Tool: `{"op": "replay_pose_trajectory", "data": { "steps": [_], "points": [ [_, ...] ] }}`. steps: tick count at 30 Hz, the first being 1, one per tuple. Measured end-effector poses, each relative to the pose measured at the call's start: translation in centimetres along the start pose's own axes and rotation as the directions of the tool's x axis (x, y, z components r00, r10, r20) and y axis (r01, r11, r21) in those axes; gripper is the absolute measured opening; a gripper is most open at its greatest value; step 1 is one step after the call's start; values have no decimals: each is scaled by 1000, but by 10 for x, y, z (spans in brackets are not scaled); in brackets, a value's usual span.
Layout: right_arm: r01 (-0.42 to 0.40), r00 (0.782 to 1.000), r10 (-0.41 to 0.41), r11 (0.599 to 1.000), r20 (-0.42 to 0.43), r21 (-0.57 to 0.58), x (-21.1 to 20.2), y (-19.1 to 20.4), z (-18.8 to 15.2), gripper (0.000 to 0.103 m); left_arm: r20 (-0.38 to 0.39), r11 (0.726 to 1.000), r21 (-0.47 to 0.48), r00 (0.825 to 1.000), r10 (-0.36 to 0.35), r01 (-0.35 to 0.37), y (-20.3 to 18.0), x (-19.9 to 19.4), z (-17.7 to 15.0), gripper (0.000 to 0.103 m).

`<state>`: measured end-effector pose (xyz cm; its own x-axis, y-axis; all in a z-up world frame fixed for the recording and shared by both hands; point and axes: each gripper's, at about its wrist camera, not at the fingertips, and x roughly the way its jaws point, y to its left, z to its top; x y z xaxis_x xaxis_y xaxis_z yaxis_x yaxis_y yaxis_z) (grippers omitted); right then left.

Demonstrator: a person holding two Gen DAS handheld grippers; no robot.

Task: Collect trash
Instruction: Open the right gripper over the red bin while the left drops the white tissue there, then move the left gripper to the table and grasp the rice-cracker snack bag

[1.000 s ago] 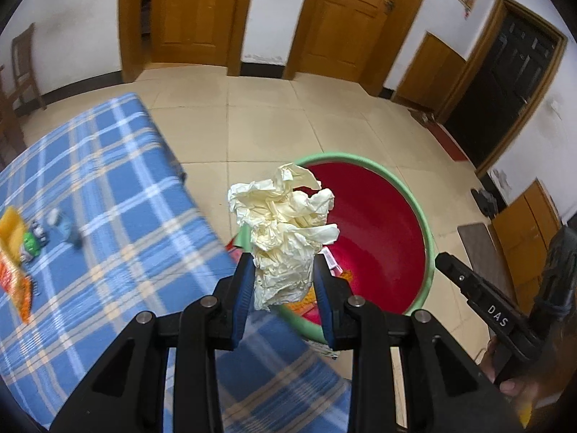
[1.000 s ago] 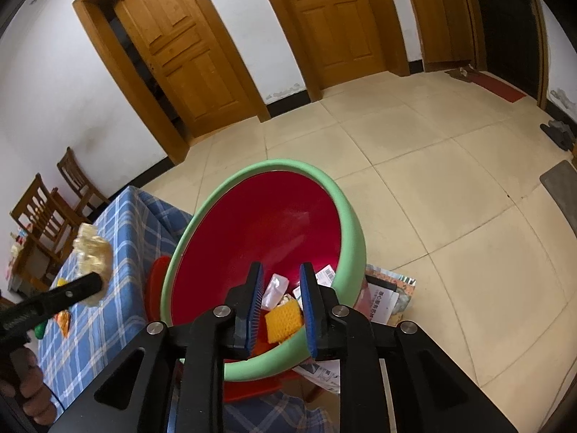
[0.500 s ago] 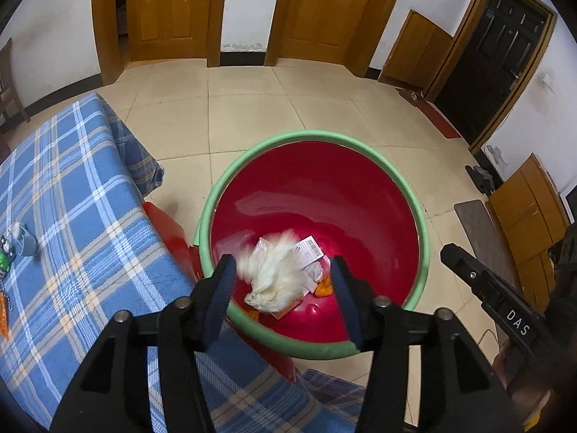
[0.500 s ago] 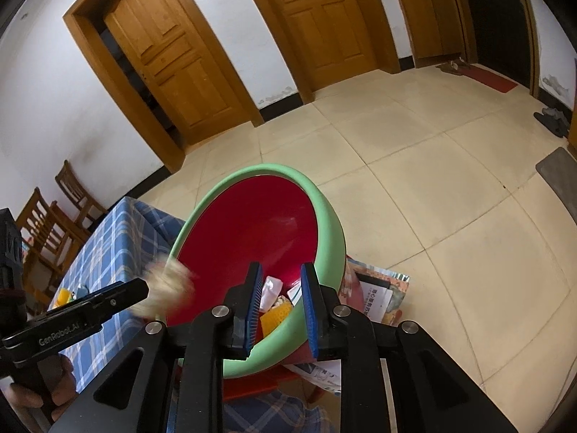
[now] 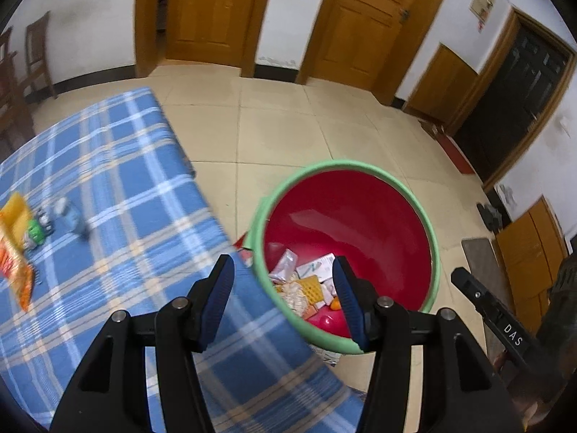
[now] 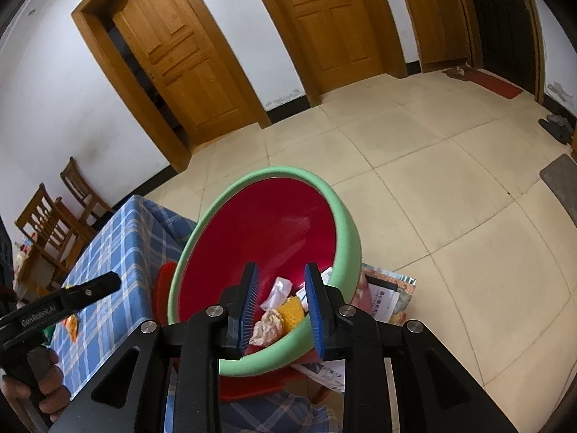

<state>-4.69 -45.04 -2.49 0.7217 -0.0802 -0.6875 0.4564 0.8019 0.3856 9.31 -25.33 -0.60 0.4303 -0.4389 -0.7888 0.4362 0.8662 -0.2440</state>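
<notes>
A red bin with a green rim [image 5: 346, 164] [image 6: 281, 171] stands beside the table with the blue checked cloth [image 5: 108, 180] [image 6: 119, 238]. In it lie a crumpled pale paper ball [image 5: 292, 294] [image 6: 268, 326], a yellow sponge [image 5: 312, 285] and wrappers. My left gripper [image 5: 282, 265] is open and empty over the table's edge and the bin's near rim. My right gripper [image 6: 281, 269] hangs above the bin, its jaws opening with nothing between them. An orange snack wrapper [image 5: 14, 252], a green item [image 5: 34, 234] and a small blue bottle [image 5: 70, 218] lie on the cloth.
The bin rests on a red stool [image 6: 162, 288], with papers [image 6: 386, 296] on the tiled floor beside it. Wooden chairs [image 6: 54, 223] stand past the table. Doors line the far walls, and a grey mat [image 5: 479, 256] lies to the right.
The left gripper's jaws spread and the paper ball fell from them into the bin. The left view then swung back toward the table. The right jaws widened slightly.
</notes>
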Motion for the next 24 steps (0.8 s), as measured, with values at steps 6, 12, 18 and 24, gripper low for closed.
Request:
{"op": "replay_pose_trajectory", "data": {
  "steps": [6, 12, 18, 24],
  "points": [
    [-20, 1000, 20, 1000, 2, -21, -4, 13, -2, 41, 40, 995, -80, 998, 55, -51, 30, -20, -4, 57],
    [-38, 999, 38, 998, -4, -59, -4, 31, -3, 41, 68, 985, -140, 992, 108, -98, 56, -34, -5, 57],
    [-51, 999, 50, 995, -21, -87, 0, 47, -4, 41, 85, 968, -206, 983, 164, -144, 86, -46, -9, 57],
    [-64, 997, 60, 991, -39, -119, 5, 65, -6, 41, 100, 941, -282, 970, 221, -185, 119, -57, -12, 57]
  ]
}}
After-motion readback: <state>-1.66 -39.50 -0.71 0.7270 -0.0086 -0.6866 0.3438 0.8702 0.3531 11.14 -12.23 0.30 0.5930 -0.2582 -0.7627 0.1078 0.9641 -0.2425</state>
